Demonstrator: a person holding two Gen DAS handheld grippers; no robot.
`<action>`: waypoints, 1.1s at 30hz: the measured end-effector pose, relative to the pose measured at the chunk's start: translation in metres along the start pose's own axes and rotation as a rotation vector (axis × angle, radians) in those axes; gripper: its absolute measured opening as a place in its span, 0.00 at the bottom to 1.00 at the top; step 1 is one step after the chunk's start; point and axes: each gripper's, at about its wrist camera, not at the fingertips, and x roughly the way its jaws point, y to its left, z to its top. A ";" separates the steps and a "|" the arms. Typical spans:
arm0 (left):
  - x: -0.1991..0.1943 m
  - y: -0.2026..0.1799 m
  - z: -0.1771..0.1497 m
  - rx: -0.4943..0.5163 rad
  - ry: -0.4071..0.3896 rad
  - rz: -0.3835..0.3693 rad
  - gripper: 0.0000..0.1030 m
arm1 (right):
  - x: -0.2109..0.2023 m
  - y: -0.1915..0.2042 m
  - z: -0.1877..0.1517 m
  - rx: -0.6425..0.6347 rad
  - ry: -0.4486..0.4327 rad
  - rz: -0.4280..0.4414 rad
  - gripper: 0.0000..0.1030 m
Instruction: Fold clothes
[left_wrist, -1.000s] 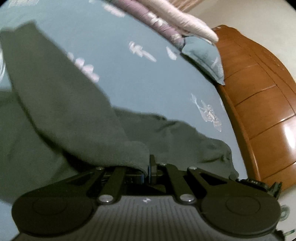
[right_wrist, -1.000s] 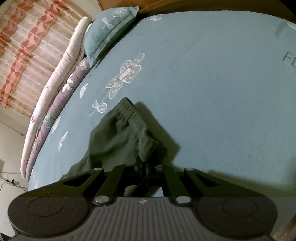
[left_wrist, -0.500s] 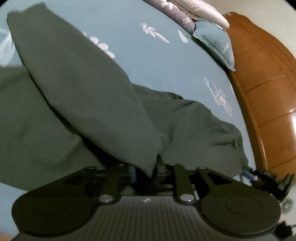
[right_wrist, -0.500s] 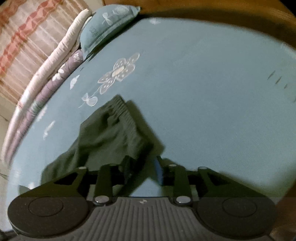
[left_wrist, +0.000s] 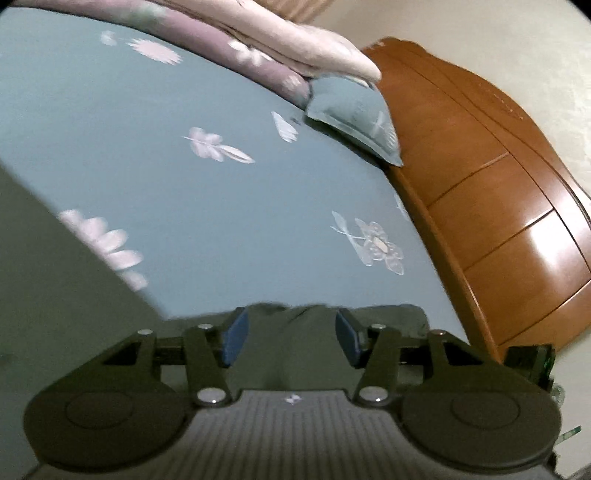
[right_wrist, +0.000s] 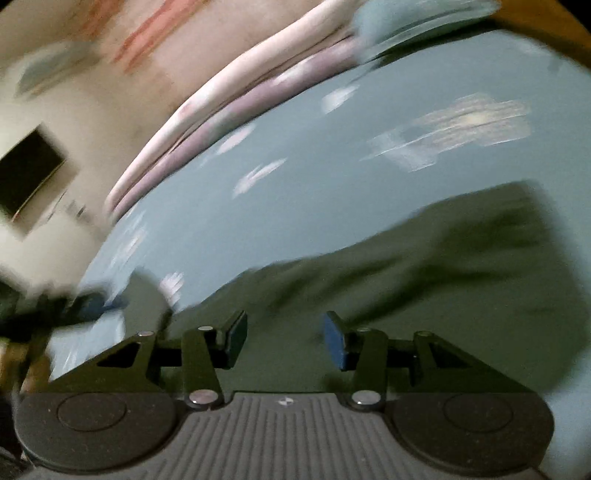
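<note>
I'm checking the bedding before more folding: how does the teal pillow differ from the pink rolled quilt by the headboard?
In the left wrist view, the teal pillow is flat and squarish with a pale printed motif; the pink quilt is a long plain roll. The pillow lies low on the sheet, while the quilt sits on a purple layer and overhangs the pillow. Both lie along the bed's far edge, with the pillow against the wooden headboard.

The garment lies on the bed, beneath both grippers. The pillow rests at the head edge, against the headboard. Folded quilts lie along the far edge, beside the pillow.
</note>
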 end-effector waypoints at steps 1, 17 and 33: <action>0.011 0.000 0.004 -0.008 0.011 -0.021 0.51 | 0.012 0.008 -0.001 -0.022 0.015 0.020 0.49; 0.124 0.037 0.022 -0.013 0.291 -0.286 0.54 | 0.083 0.056 -0.045 -0.203 0.093 -0.033 0.44; 0.148 0.019 0.028 0.333 0.584 -0.489 0.66 | 0.089 0.090 -0.060 -0.179 0.031 -0.239 0.48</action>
